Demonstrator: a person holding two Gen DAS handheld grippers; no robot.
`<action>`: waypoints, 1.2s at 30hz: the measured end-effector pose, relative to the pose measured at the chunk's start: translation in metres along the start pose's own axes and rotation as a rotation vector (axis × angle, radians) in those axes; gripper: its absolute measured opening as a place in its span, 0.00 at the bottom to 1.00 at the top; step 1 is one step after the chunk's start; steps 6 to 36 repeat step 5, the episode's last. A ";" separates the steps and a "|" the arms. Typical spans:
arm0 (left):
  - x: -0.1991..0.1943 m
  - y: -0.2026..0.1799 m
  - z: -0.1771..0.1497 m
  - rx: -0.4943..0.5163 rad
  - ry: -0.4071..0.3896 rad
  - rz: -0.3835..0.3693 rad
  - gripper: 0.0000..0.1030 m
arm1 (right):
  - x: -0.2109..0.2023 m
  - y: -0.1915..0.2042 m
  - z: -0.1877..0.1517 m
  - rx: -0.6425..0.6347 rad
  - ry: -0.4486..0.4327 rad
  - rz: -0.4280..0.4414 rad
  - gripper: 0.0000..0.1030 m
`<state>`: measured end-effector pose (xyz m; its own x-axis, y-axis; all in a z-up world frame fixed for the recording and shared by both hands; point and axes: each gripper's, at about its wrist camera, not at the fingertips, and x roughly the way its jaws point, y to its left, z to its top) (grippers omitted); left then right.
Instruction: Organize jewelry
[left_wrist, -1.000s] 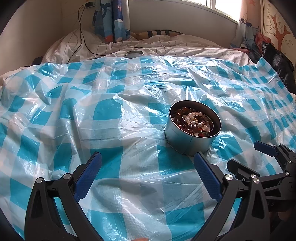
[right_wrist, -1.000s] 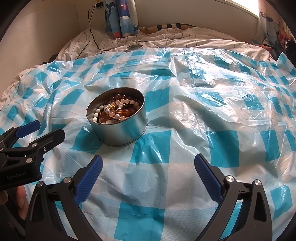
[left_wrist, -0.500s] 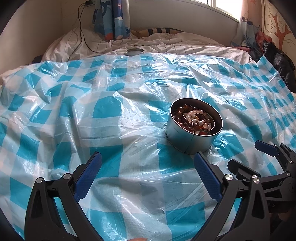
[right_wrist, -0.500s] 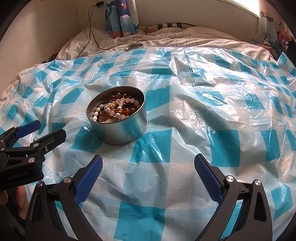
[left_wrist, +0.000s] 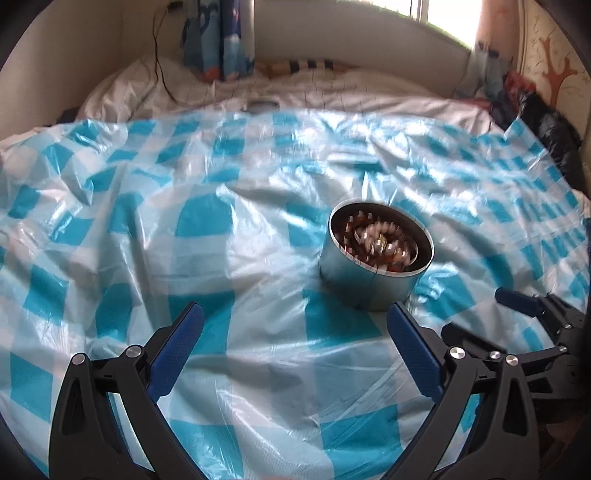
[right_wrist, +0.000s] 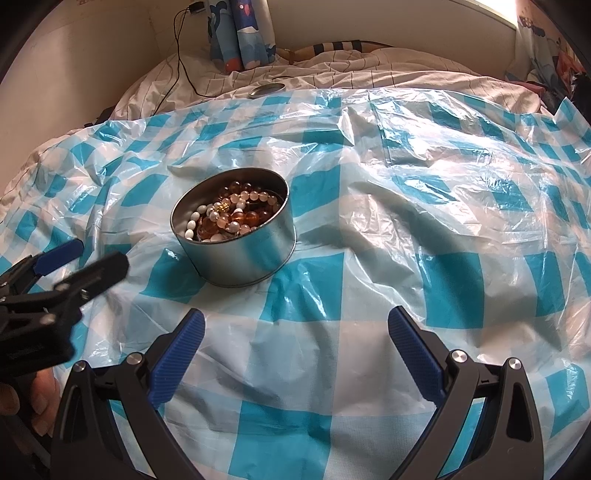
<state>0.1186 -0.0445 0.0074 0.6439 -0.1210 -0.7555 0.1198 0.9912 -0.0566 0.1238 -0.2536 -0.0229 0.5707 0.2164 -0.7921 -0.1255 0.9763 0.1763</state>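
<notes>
Where the bed (right_wrist: 369, 79) is covered, a crinkled blue-and-white checked plastic sheet (right_wrist: 424, 206) is spread over it, with striped white bedding exposed at the far edge. A patterned blue curtain (right_wrist: 240, 33) hangs at the wall behind, and a black cable (right_wrist: 181, 55) trails down onto the bedding. A round metal lid (right_wrist: 266, 89) lies at the sheet's far edge.

A round metal tin (right_wrist: 240, 254) stands upright on the sheet, filled with bead jewelry (right_wrist: 231, 218) in white, pink and amber.

The left gripper (left_wrist: 295, 328) is held low over the sheet, jaws wide apart and empty; the tin sits just beyond its right jaw. The right gripper (right_wrist: 295, 328) is held likewise, jaws wide apart and empty, with the tin ahead and left of centre. In the right wrist view, a hand (right_wrist: 26, 398) is seen at the lower left beneath the left gripper.

Compared with 0.5 s ago, the left wrist view is now motion-blurred and the tin appears slightly nearer the left gripper's right jaw; the right wrist view is nearly unchanged.
</notes>
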 end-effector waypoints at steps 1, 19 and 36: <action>-0.001 0.003 -0.001 -0.001 0.005 -0.006 0.93 | 0.000 0.000 0.000 0.000 0.003 0.001 0.93; -0.006 0.007 -0.002 -0.007 0.004 -0.003 0.93 | 0.000 -0.001 0.001 0.001 0.004 0.004 0.93; -0.006 0.007 -0.002 -0.007 0.004 -0.003 0.93 | 0.000 -0.001 0.001 0.001 0.004 0.004 0.93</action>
